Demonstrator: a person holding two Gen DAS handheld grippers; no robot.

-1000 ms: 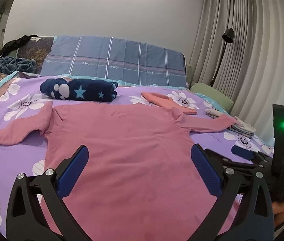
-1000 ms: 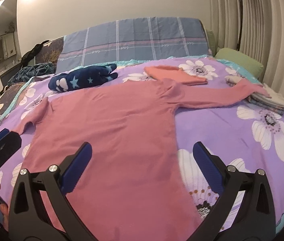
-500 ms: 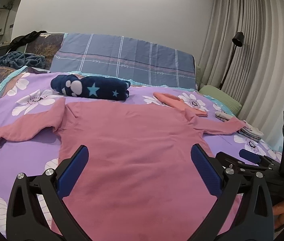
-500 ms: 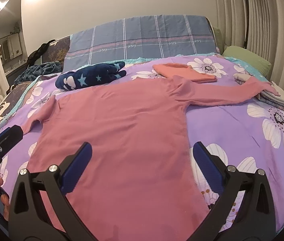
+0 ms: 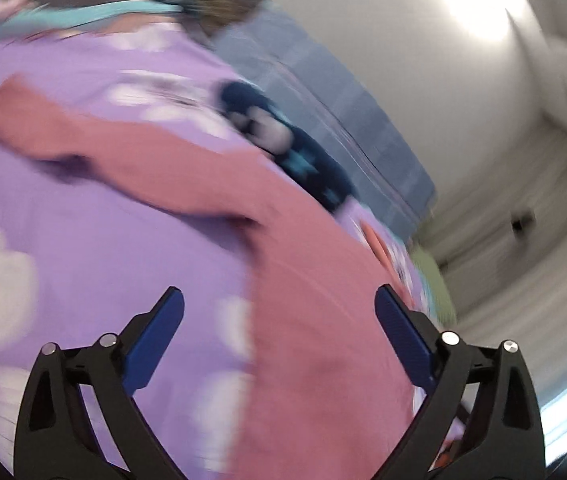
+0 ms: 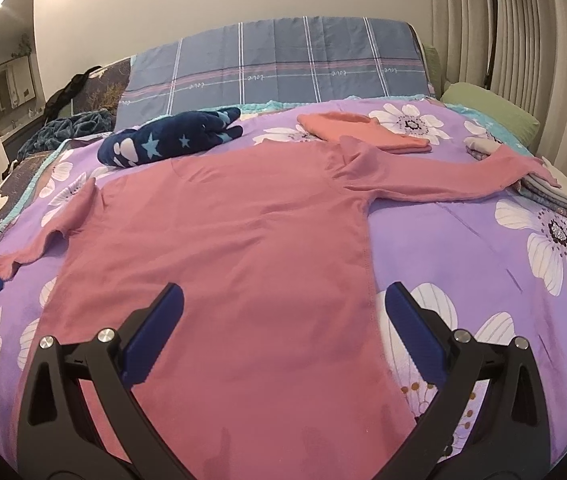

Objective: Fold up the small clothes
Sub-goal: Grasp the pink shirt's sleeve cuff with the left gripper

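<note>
The pink long-sleeved top (image 6: 219,240) lies flat on its back across the middle of the bed (image 6: 463,240), sleeves flung out. The left tongs (image 5: 279,328), empty and just starting to narrow, sit by the top's left sleeve and side seam; the view there is smeared, so a hasty pinch could catch bedspread along with sleeve. The right tongs (image 6: 283,320) hover wide and empty over the hem. Beyond the top's far sleeve a folded stack (image 6: 555,196) lies under the cuff and could be dragged. Past its collar sits a starry navy bundle (image 6: 167,140); bare bedspread right of the top leaves room
</note>
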